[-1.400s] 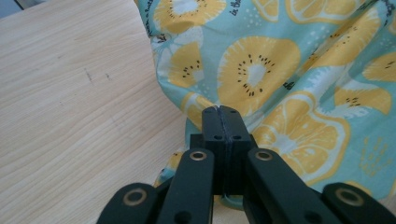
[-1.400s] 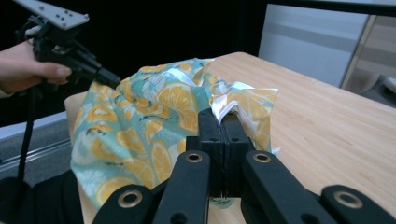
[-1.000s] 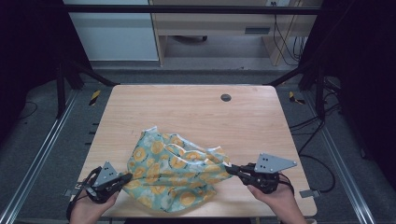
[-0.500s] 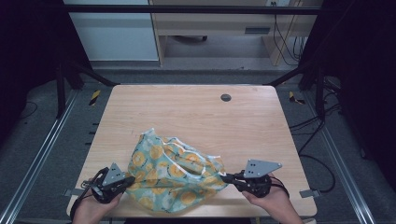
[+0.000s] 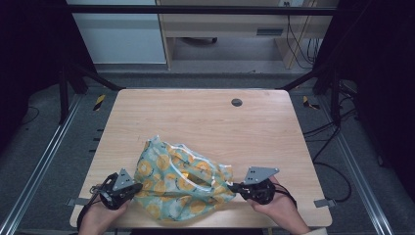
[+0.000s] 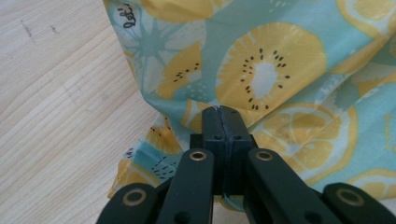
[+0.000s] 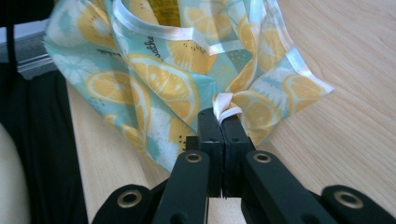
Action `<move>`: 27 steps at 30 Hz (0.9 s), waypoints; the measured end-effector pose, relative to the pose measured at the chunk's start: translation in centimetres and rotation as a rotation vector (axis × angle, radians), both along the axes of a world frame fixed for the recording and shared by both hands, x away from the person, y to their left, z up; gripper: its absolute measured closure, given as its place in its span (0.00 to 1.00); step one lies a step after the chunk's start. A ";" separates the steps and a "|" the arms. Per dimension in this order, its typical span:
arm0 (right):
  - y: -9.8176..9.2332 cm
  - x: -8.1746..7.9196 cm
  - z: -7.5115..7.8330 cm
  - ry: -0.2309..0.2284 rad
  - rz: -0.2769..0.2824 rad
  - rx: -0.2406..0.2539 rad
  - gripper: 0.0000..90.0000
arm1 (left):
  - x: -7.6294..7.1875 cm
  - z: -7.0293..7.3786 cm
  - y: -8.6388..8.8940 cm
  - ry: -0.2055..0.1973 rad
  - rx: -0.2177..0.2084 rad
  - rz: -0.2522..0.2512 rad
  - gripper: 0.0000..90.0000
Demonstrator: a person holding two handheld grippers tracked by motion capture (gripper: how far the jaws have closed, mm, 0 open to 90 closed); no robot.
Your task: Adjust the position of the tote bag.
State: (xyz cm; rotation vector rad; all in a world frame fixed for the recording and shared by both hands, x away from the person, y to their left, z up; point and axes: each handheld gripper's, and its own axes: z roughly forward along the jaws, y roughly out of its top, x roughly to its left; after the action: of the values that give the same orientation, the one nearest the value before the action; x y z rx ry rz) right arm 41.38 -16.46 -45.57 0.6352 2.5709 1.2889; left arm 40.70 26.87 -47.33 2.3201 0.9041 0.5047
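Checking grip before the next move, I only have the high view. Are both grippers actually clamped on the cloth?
Observer: Yes. In the left gripper view the left gripper has its jaws pressed together with the lemon-print cloth pinched at the tips.
Operator: What part does the right one have?
Observer: The right gripper is shut on the white ribbon trim at a corner of the cloth, not on plain fabric.
Operator: Anything printed besides fruit?
Observer: Small black lettering near the cloth's edge, too small to read.
Operator: Is the cloth off the table on the right?
Observer: Beside the right gripper it is raised, and the wooden table is bare past that corner.
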 end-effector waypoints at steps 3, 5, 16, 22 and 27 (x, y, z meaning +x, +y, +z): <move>0.1 0.2 -0.2 0.005 -0.005 -0.017 1.00 | 0.2 0.0 0.0 -0.002 0.023 -0.001 1.00; 0.2 0.4 -0.4 0.011 -0.011 -0.031 1.00 | 0.4 -0.2 -0.1 -0.003 0.036 0.004 1.00; 0.5 1.0 -1.3 0.035 -0.034 -0.084 1.00 | 1.2 -0.7 0.0 -0.002 0.054 0.024 1.00; 0.5 1.3 -1.5 0.052 -0.064 -0.096 1.00 | 1.7 -0.9 -0.2 -0.009 0.068 0.028 1.00; 0.5 1.4 -1.7 0.057 -0.071 -0.090 1.00 | 2.3 -1.1 -0.3 -0.012 0.073 0.034 1.00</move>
State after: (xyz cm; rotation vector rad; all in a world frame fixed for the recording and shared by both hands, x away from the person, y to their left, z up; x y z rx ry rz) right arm 42.75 -15.97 -47.23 0.7483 2.6089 1.1426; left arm 42.98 26.60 -48.42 2.3682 0.9351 0.5742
